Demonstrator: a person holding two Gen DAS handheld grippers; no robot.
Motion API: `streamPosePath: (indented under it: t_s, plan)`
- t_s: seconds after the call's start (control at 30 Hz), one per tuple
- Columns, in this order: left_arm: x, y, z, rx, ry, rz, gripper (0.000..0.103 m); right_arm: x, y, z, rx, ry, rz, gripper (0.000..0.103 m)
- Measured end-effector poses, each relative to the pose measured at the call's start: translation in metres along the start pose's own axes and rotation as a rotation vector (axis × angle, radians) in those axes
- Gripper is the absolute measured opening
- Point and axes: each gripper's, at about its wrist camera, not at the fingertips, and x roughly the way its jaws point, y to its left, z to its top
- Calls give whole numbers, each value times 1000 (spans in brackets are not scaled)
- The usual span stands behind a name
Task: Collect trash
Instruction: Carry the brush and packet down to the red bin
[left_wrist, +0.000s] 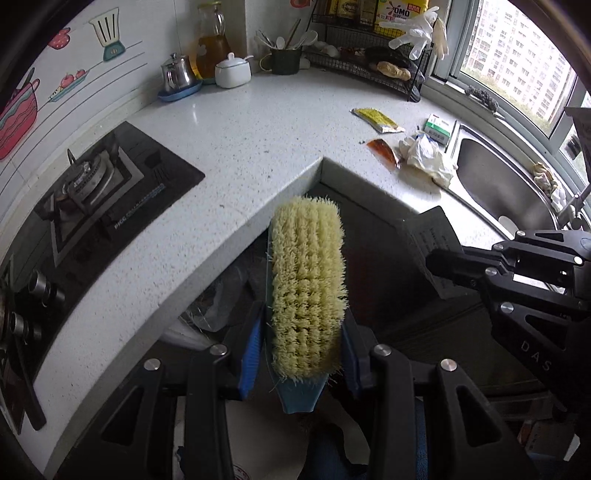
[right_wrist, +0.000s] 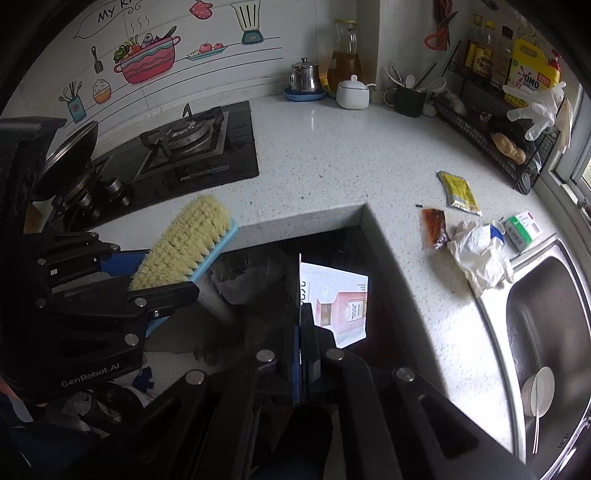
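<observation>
My left gripper (left_wrist: 303, 343) is shut on a scrubbing brush (left_wrist: 306, 280) with cream bristles and a blue back, held just off the counter's inner corner. In the right wrist view the same brush (right_wrist: 184, 243) sticks out of the left gripper (right_wrist: 155, 273) at the left. My right gripper (right_wrist: 301, 332) is shut on the edge of a printed white card (right_wrist: 340, 295), which also shows in the left wrist view as the card (left_wrist: 428, 236). The trash lies on the counter beside the sink: a yellow packet (right_wrist: 458, 192), a red-brown sauce packet (right_wrist: 434, 229), a crumpled white glove (right_wrist: 480, 254) and a small green-and-white box (right_wrist: 521, 229).
A gas hob (right_wrist: 199, 147) fills the counter's left side. The steel sink (right_wrist: 546, 332) at the right holds a bowl with a spoon (right_wrist: 539, 391). A kettle (right_wrist: 304, 77), a white jar (right_wrist: 352, 92), a utensil cup and a wire rack (right_wrist: 491, 125) line the back.
</observation>
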Motion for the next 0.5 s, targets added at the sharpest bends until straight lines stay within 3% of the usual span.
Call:
streamPosePath:
  t_s: [0.2,0.5]
  plan:
    - [35,-4,-37,15,65,1,35,32,-4,-32,57,28,36,0]
    - [129,-7,-66,5,165,-46,35,105,-26,-78,133,48,43,0]
